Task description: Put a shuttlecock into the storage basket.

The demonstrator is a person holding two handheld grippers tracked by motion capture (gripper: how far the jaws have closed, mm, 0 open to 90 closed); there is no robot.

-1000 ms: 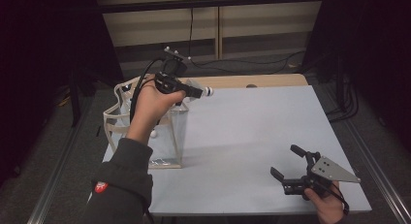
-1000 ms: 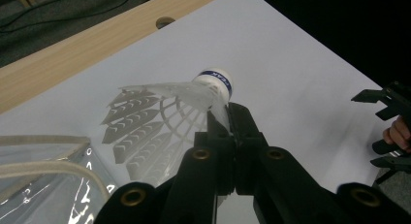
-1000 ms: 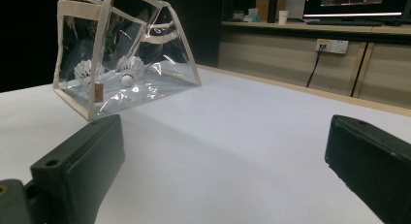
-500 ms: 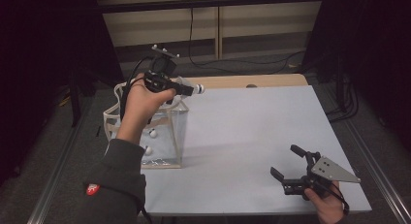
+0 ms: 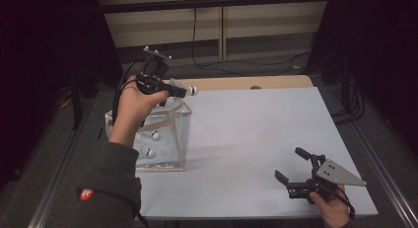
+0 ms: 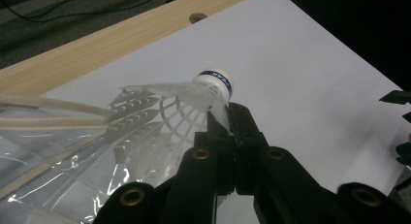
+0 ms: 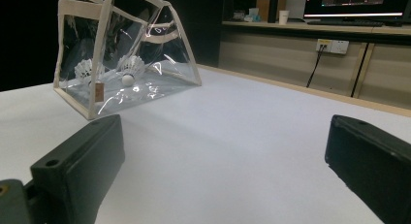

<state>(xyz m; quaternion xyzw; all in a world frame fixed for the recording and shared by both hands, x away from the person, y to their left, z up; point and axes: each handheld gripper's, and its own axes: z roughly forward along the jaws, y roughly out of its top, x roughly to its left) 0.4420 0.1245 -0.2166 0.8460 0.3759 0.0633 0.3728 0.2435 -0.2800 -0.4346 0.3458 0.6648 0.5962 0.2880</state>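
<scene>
A white shuttlecock point(image 6: 194, 95) with a blue-banded cork point(image 5: 193, 91) is pinched by its feathers in my left gripper point(image 6: 228, 118), which is shut on it. My left gripper point(image 5: 170, 88) hovers over the open top of a clear plastic bag point(image 5: 170, 139) with cream trim at the table's left edge. Two more shuttlecocks point(image 5: 155, 135) lie inside the bag point(image 7: 126, 54), also seen as white shuttlecocks point(image 7: 132, 66) through its clear wall. My right gripper point(image 5: 290, 163) rests at the table's front right, open and holding nothing, its jaws wide apart point(image 7: 225, 151).
The white tabletop point(image 5: 256, 134) stretches between the bag and my right gripper. A wooden strip point(image 5: 246, 83) with a hole runs along the far edge. Cables hang behind the table. A metal rail point(image 5: 54, 178) borders the left side.
My left hand has carried the shuttlecock a little leftward, so it now sits more over the bag. The right gripper has stayed where it was.
</scene>
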